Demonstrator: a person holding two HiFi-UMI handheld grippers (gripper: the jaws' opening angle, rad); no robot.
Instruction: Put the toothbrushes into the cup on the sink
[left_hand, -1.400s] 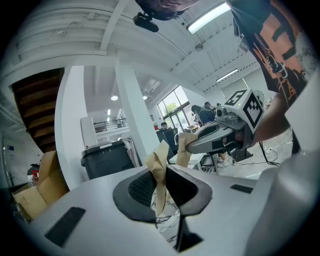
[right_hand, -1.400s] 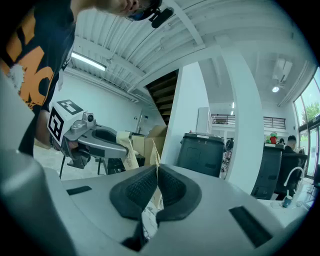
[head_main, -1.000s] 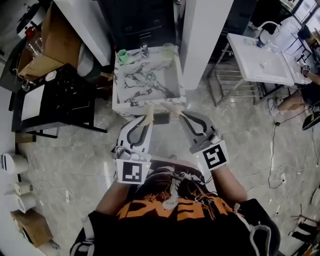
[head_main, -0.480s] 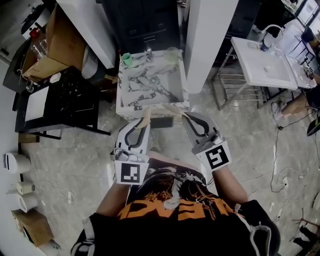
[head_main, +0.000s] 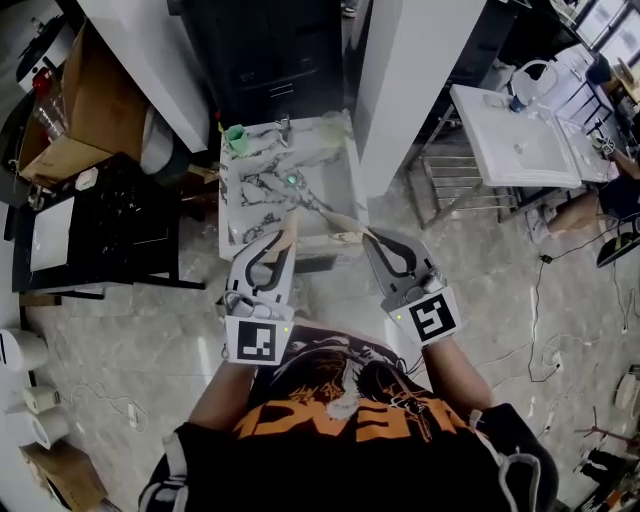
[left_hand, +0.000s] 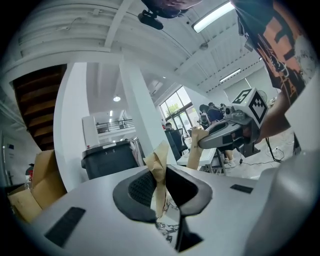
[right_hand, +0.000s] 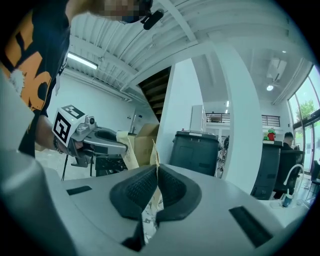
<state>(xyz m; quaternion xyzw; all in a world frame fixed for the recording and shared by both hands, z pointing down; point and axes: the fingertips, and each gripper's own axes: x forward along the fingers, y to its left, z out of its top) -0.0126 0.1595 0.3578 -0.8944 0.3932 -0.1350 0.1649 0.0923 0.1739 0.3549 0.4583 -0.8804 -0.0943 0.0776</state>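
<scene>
Two toothbrushes, each in a tan paper wrap, are clenched in my claws, one apiece. My left claw (left_hand: 161, 172) pinches the left toothbrush (left_hand: 158, 156) partway down its length, with the wrapped end poking out past the pads. My right claw (right_hand: 157, 168) is closed tight on the right toothbrush (right_hand: 154, 152), which is thinner and seen edge-on between the ribbed pads. Neither grip has altered over the last second.

What has changed is where I stand. A second ago the marble sink (head_main: 228, 205) lies well ahead of both claws, with bare floor between us. Now, in the head view, the wrapped tips overlap its near rim, so I have carried both hands forward, side by side and pointing about level. The two toothbrushes lean towards each other in front of me without touching.

For the task this means the carry is nearly finished but nothing is placed yet. At the back left corner of the sink stands the green cup (head_main: 236, 137), beside the faucet (head_main: 284, 125). A pale cup (head_main: 335, 122) sits at the back right corner. I cannot tell from here which cup is meant. Both are at the far rim, across the whole basin from my claws. I judge the next stretch calls for reaching over the basin, tipping one toothbrush upright above a cup mouth, and only then letting go, one claw at a time.
</scene>
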